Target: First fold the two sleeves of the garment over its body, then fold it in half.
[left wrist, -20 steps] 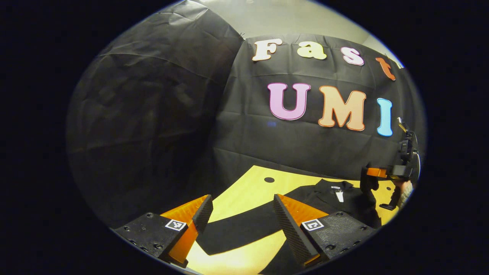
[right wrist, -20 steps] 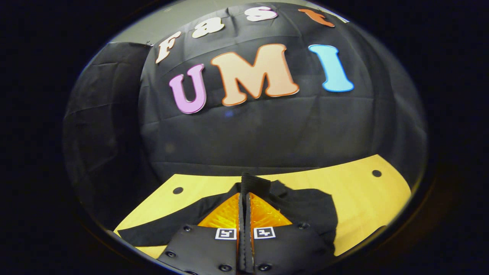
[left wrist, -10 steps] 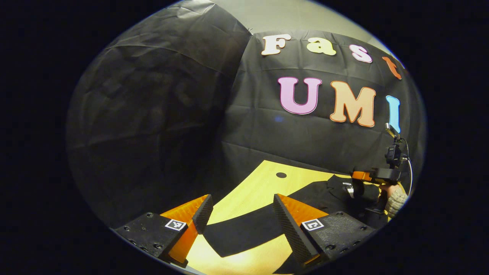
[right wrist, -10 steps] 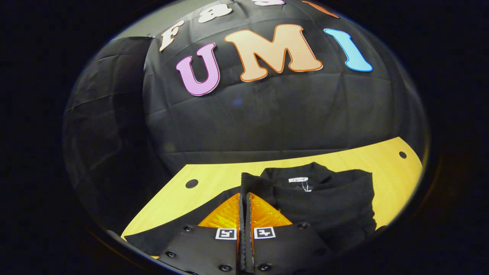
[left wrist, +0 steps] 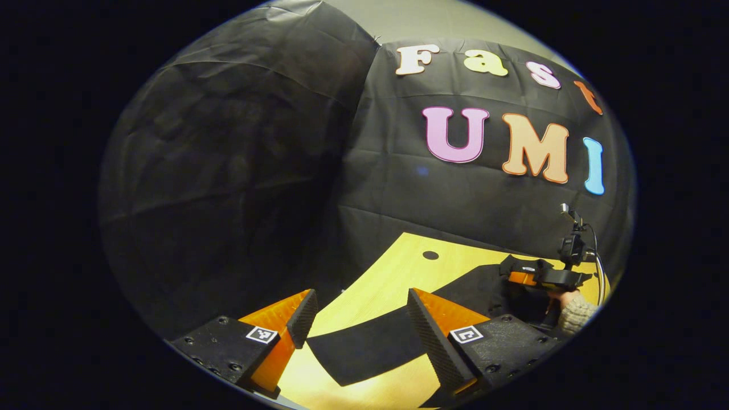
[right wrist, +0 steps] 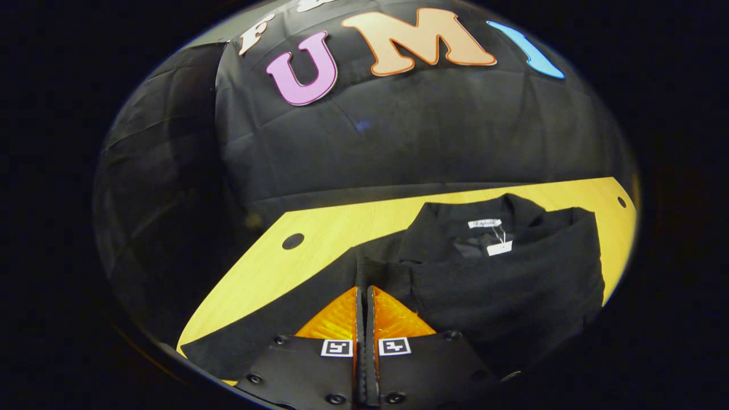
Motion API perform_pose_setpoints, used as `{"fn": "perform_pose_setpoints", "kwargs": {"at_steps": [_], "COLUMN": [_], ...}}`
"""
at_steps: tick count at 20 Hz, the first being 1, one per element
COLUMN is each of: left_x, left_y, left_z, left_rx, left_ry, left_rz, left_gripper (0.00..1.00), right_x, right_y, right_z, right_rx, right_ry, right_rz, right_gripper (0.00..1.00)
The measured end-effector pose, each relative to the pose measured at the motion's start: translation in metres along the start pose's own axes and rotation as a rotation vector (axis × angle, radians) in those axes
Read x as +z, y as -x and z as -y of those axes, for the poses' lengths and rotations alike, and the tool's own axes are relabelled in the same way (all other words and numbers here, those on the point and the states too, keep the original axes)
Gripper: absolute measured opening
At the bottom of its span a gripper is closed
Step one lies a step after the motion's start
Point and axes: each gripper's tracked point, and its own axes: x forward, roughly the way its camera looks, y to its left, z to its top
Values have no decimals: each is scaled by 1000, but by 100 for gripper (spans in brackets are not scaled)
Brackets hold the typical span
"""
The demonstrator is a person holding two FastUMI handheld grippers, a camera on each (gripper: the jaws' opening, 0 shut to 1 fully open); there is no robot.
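Left gripper view: the left tool (left wrist: 359, 319) gapes wide, holding nothing; the garment (left wrist: 393, 336) lies on the surface (left wrist: 393, 267) just ahead, one sleeve crossing between its fingers. Right gripper view: the right tool (right wrist: 364, 310) is clamped on the other sleeve (right wrist: 379, 270), above the garment's body.

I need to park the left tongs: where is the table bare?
Bare table runs between the booth wall and the spread sleeve, around the hole. A smaller strip borders the garment at far right. The middle is crowded.
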Motion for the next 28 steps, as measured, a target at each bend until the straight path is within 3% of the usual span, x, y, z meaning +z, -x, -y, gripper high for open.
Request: {"fn": "perform_pose_setpoints", "kwargs": {"at_steps": [3, 5, 6, 10, 16, 27, 28], "left_x": [-8, -14, -16, -31, -67, -157, -164], "left_y": [-4, -4, -7, -11, -16, -29, -30], "left_z": [-3, -7, -8, -13, -18, -16, -15], "left_rx": [-3, -2, 1, 1, 5, -4, 0], "left_ry": [-5, 2, 6, 5, -44, -55, -45], "left_rz": [-12, -25, -29, -51, -140, -346, -359], "left_gripper": [94, 93, 94, 94, 95, 95, 95], "right_x": [-14, -15, -14, -5, 31, 114, 121], "right_y": [-10, -12, -11, -7, 19, 143, 155], "right_z": [-1, -5, -8, -3, 4, 54, 63], "right_rx": [3, 20, 31, -1, 11, -38, -60], "right_ry": [-79, -117, -122, -116, -186, -121, -117], "right_rz": [-55, -56, -48, -28, 47, 314, 339], "right_gripper": [4, 13, 7, 96, 98, 98, 93]}}
